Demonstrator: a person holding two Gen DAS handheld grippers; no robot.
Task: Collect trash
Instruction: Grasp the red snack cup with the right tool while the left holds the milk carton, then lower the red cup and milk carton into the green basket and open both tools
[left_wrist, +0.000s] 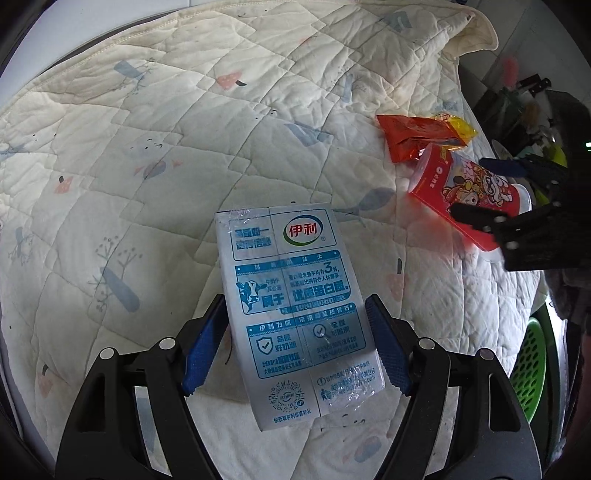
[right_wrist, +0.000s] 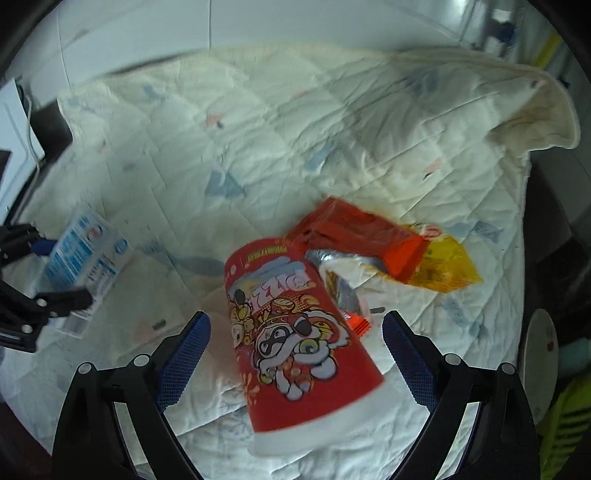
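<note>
While the left claw (left_wrist: 295, 339) sits wide open around the milk box (left_wrist: 295, 314), the right claw (right_wrist: 295, 354) gapes around the red cup (right_wrist: 295, 343), gripping nothing.

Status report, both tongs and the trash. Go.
Left tongs open around milk carton. Right tongs open around red cup. Wrappers beside cup.

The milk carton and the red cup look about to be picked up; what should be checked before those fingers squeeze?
1. Milk carton between the left gripper's fingers: ok, one on each side.
2. Left fingers pressing on the carton: not ok, small gaps show.
3. Red cup between the right gripper's fingers: ok, lying on its side on the quilt.
4. Right fingers touching the cup: not ok, clear gaps.
5. Orange wrapper clear of the cup: cannot tell, they overlap.
6. Green basket within reach: cannot tell.
</note>
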